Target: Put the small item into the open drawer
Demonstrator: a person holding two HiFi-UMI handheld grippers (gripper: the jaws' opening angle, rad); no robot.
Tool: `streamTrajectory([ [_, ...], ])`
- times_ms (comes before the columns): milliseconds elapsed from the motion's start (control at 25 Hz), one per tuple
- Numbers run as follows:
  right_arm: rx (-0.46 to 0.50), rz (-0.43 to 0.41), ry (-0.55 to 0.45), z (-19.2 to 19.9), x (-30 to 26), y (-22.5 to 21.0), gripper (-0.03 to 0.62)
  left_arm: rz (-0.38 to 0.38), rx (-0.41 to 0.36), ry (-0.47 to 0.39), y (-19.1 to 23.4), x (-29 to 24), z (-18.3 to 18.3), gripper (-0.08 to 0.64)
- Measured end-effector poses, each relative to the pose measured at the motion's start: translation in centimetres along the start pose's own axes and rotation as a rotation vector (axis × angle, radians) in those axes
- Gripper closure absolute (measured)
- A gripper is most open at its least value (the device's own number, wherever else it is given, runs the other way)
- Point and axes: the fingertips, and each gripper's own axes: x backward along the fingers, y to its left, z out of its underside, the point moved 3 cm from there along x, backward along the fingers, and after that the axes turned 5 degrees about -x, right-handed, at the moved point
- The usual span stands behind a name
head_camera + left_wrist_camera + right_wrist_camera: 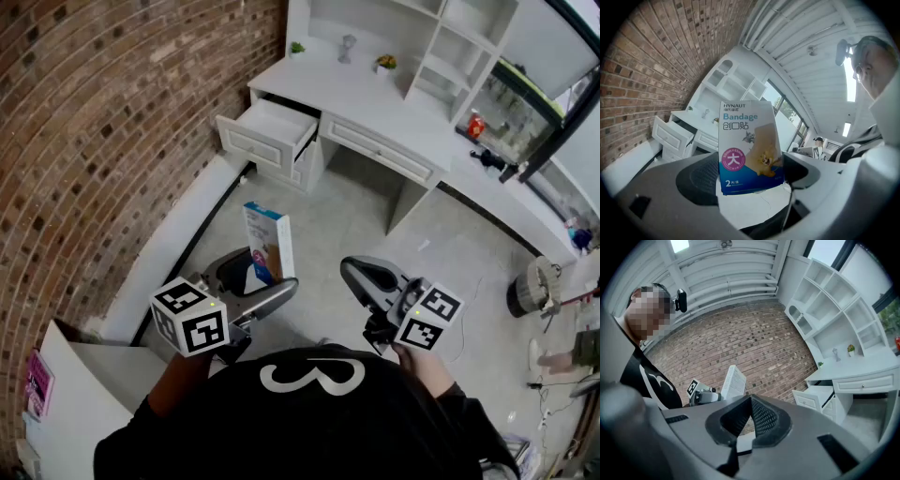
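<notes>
A small blue-and-white bandage box (267, 244) stands upright between the jaws of my left gripper (255, 279), held above the floor. In the left gripper view the box (747, 150) fills the wide gap of the left gripper (750, 177), with a dark pad on each side of it. The open drawer (272, 127) juts out from the left end of the white desk (375, 112), well ahead of the box. My right gripper (354, 274) hovers to the right with its jaws together and nothing in them. In the right gripper view, beyond that gripper (750, 404), are the box (733, 383) and the drawer (815, 399).
A brick wall (103, 131) runs along the left, with a white ledge at its foot. White shelves (412, 37) rise above the desk, holding small plants and a figurine. A red bottle (475, 124) stands at the desk's right end. A fan (539, 286) sits on the floor at the right.
</notes>
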Motion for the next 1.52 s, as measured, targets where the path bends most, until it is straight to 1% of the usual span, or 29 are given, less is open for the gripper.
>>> streamTrajectory([
  [160,0.008,0.009,0.009,0.2,0.6,1.0,0.584,-0.006,-0.001,-0.002,-0.5,0.7,0.2,0.140],
  [360,0.017,0.014,0.012,0.0,0.5,1.1,0.584,-0.006,-0.006,-0.002,-0.3,0.9,0.4,0.140],
  [560,0.018,-0.003,0.008,0.2,-0.4,0.1,0.583,-0.036,-0.010,-0.008,0.5,0.6,0.5,0.140],
  [720,-0.009,-0.039,-0.002,-0.2,-2.6,-1.6,0.581,-0.075,-0.011,0.005,2.3,0.4,0.0,0.140],
  [920,-0.044,-0.081,0.008,-0.9,-6.1,-4.9,0.581,-0.128,0.008,0.026,5.9,-0.7,-0.9,0.140],
  [1080,-0.066,-0.103,0.030,-2.2,-9.2,-8.7,0.581,-0.157,0.033,0.032,9.8,-3.1,-2.6,0.140],
  [1240,-0.091,-0.111,0.035,-4.0,-11.7,-13.4,0.581,-0.162,0.045,0.045,13.3,-6.7,-4.6,0.140],
  [1360,-0.125,-0.112,0.046,-4.6,-13.5,-16.8,0.581,-0.161,0.059,0.071,16.0,-9.4,-5.4,0.140],
  [1520,-0.162,-0.139,0.068,-5.6,-15.5,-20.1,0.581,-0.149,0.082,0.099,18.6,-12.5,-6.4,0.140],
])
